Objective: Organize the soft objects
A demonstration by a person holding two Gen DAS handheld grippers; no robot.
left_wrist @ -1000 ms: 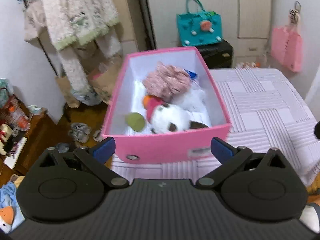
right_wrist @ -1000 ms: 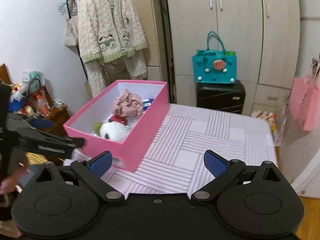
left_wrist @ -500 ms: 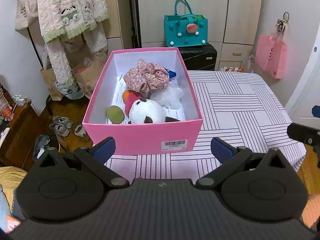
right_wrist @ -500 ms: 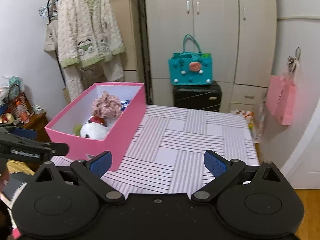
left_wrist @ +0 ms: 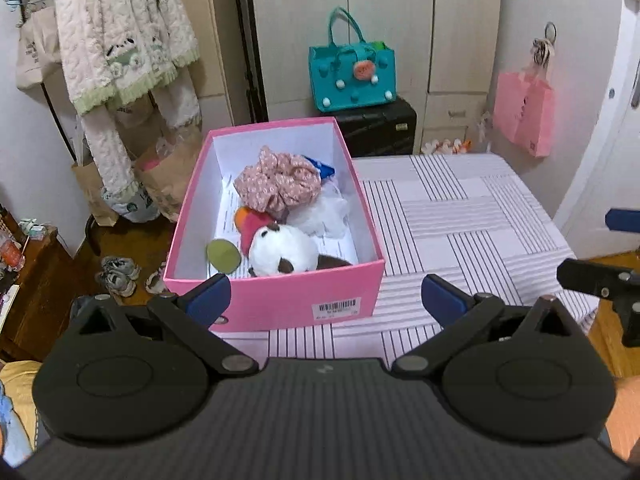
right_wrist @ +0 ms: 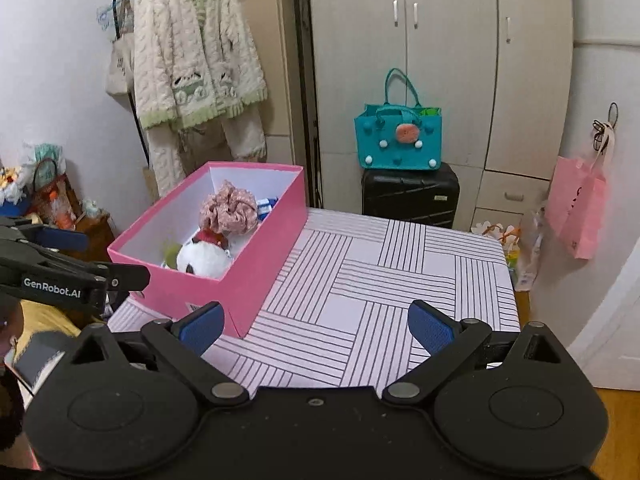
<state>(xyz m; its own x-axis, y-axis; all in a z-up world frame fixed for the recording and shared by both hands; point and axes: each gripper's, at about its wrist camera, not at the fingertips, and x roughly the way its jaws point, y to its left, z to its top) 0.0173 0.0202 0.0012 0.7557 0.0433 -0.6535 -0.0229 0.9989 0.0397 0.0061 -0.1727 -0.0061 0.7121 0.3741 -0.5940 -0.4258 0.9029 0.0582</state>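
A pink box (left_wrist: 280,300) (right_wrist: 264,264) stands on the left part of the striped table (left_wrist: 460,216) (right_wrist: 380,280). Inside it lie a pink scrunchie (left_wrist: 278,184) (right_wrist: 229,209), a white plush toy with a red hat (left_wrist: 280,250) (right_wrist: 202,256), a green round piece (left_wrist: 223,256) and white fluffy stuff (left_wrist: 324,214). My left gripper (left_wrist: 326,298) hangs open in front of the box's near wall, holding nothing. Over the table's near edge, right of the box, my right gripper (right_wrist: 316,322) is open and holds nothing.
A teal bag (left_wrist: 352,68) (right_wrist: 398,138) sits on a black suitcase (right_wrist: 410,194) behind the table. Knit clothes (right_wrist: 192,68) hang on a rack at the left. A pink bag (right_wrist: 576,208) hangs at the right. Shoes (left_wrist: 116,274) lie on the floor left of the table.
Both grippers have pulled back and steadied; the box looks a little farther and more centred in the left view. Both stay open with nothing in them. The box's contents are unchanged.
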